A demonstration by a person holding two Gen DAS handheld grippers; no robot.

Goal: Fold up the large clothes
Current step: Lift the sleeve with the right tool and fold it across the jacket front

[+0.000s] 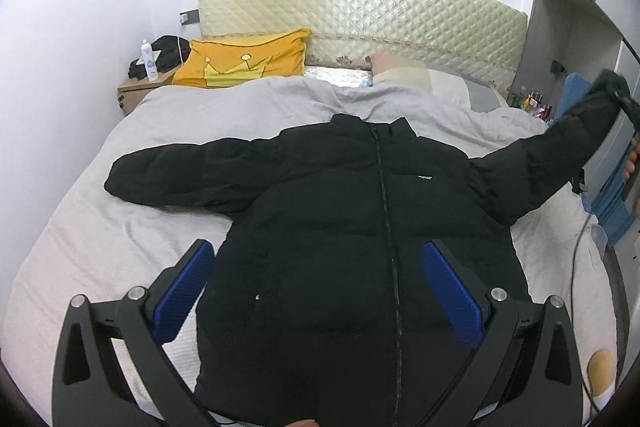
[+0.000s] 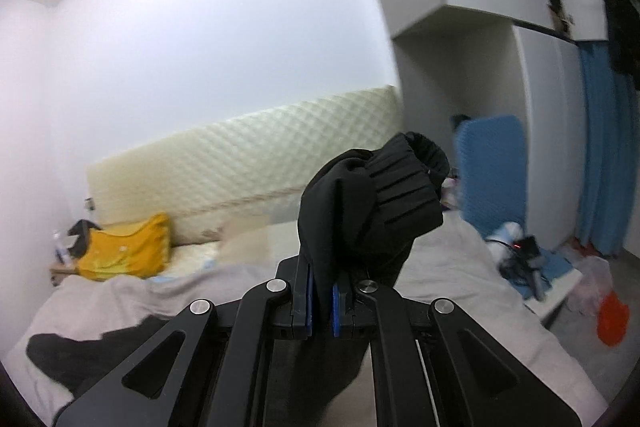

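Observation:
A black puffer jacket (image 1: 340, 211) lies front up and zipped on the grey bed cover (image 1: 88, 239). Its left sleeve (image 1: 172, 171) lies flat, stretched out to the left. My left gripper (image 1: 316, 287) is open above the jacket's lower body, its blue pads (image 1: 182, 291) wide apart. My right gripper (image 2: 321, 301) is shut on the jacket's right sleeve near the ribbed cuff (image 2: 404, 183) and holds it up off the bed. That raised sleeve (image 1: 560, 147) and the right gripper (image 1: 624, 99) show at the right of the left wrist view.
A yellow crown pillow (image 1: 244, 61) and a quilted cream headboard (image 1: 380, 11) are at the bed's head. A bedside table (image 1: 134, 91) holds a bottle and dark items at far left. A blue board (image 2: 492, 167), white shelf and bags stand beside the bed's right.

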